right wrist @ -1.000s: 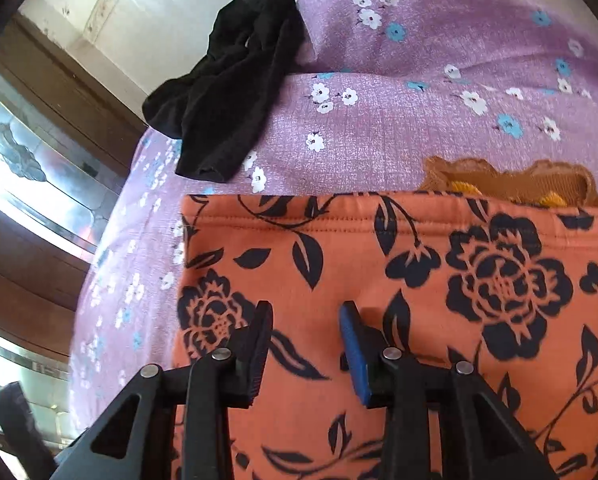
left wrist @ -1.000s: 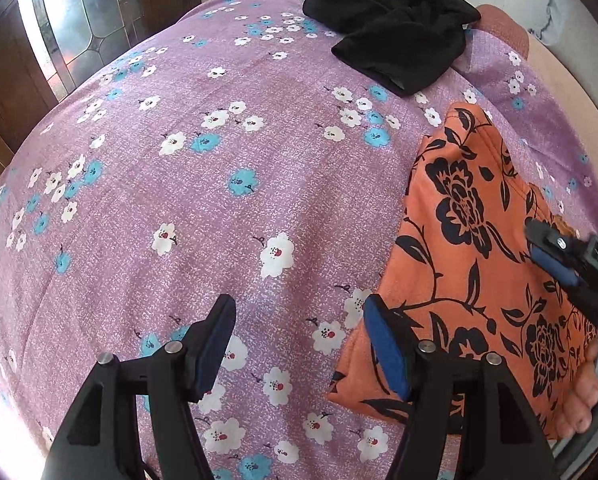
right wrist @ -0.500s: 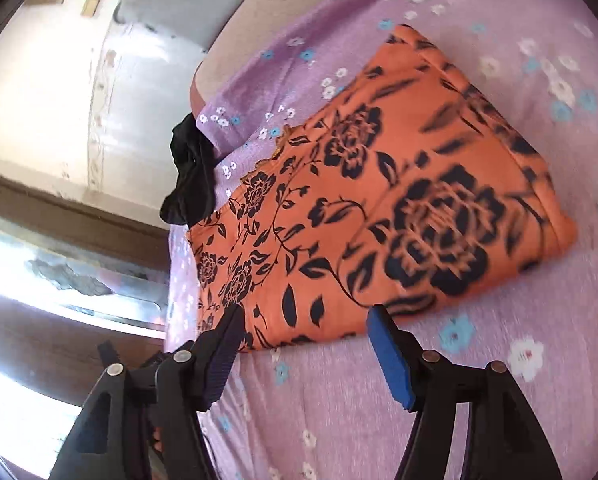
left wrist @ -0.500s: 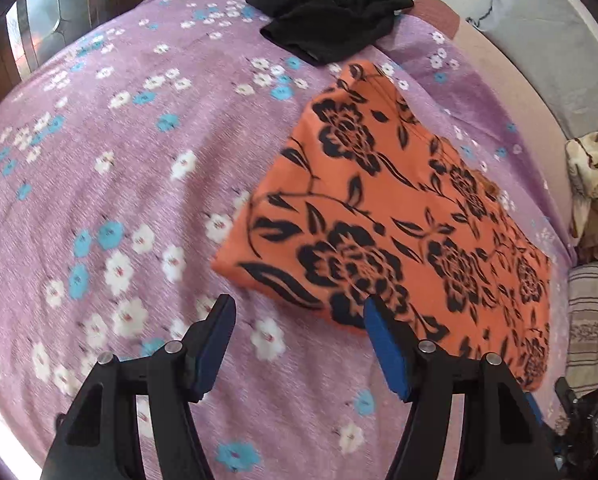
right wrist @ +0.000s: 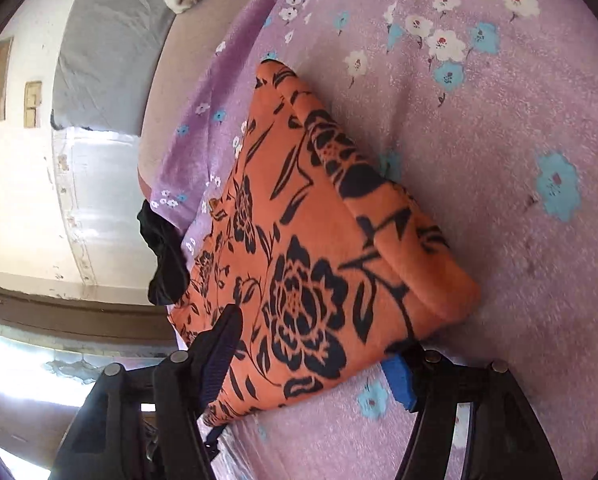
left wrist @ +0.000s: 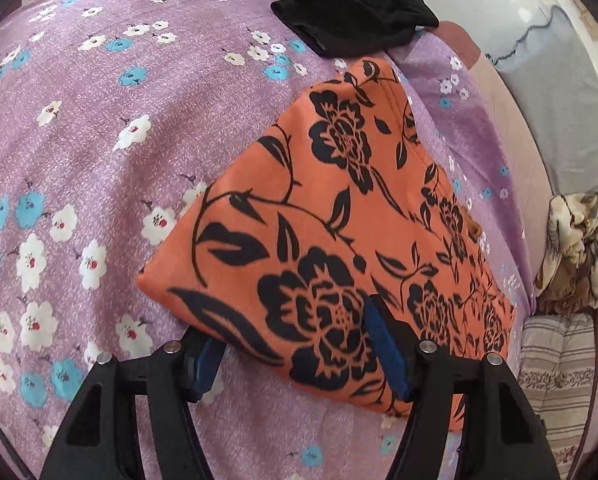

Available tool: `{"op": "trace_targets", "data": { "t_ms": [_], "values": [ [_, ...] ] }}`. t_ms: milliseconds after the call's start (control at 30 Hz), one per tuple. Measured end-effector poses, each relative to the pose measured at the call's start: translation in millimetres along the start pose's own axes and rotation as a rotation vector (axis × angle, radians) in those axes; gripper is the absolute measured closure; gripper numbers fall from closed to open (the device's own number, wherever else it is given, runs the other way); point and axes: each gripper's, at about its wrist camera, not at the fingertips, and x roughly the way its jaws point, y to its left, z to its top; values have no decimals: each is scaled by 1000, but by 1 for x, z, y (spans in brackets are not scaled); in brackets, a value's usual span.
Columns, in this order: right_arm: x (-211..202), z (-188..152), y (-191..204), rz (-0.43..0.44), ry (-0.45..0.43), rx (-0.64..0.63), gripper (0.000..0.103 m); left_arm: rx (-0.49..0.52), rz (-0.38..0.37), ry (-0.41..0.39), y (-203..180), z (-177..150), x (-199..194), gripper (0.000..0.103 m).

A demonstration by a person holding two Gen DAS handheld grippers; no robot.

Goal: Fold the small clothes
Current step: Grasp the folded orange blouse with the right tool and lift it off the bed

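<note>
A folded orange garment with black flowers (left wrist: pixel 339 216) lies on the purple flowered bedspread (left wrist: pixel 99 140). It also shows in the right wrist view (right wrist: pixel 311 248). My left gripper (left wrist: pixel 295 356) is open and straddles the garment's near edge: one finger sits under the edge, the other on top. My right gripper (right wrist: pixel 315 356) is open and straddles the garment's opposite end the same way, one finger (right wrist: pixel 219 344) on top and the blue pad (right wrist: pixel 399 376) below the edge.
A crumpled black garment (left wrist: pixel 351 4) lies at the far end of the bed, also visible in the right wrist view (right wrist: pixel 163 260). A heap of patterned cloth (left wrist: pixel 579 248) and a striped cushion (left wrist: pixel 555 364) sit beyond the bed's right edge. A wall and window are to the side.
Both grippers pulled back from the garment and then came in low at its two ends. The jaws now straddle its edges. The garment lies folded as before.
</note>
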Motion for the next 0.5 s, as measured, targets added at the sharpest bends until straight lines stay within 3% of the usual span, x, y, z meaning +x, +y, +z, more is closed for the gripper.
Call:
{"op": "trace_targets", "data": {
  "t_ms": [100,167,200,233,267,333,367,500],
  "values": [
    [3,10,3,39,-22,3,34,-18,-37,-26,-3,3,4,33],
    [7,16,8,47,-34,-34,33,-44,-57,-61,-1,3,1,38],
    [11,19,13,41,-41,-66,33,-44,-62,-75,-2,3,1,60],
    [15,21,18,24,-53,-107,35,-23,-52,-81,-6,2,2,74],
    [19,21,24,-8,-77,-157,39,10,-25,-85,-10,1,2,74],
    [29,23,32,-78,-90,-239,75,45,15,-94,-16,0,5,73],
    [32,23,32,-96,-92,-240,75,34,16,-87,-15,0,8,73],
    [43,29,23,-90,-70,-181,72,-13,-67,-74,-12,3,14,37]
  ]
}}
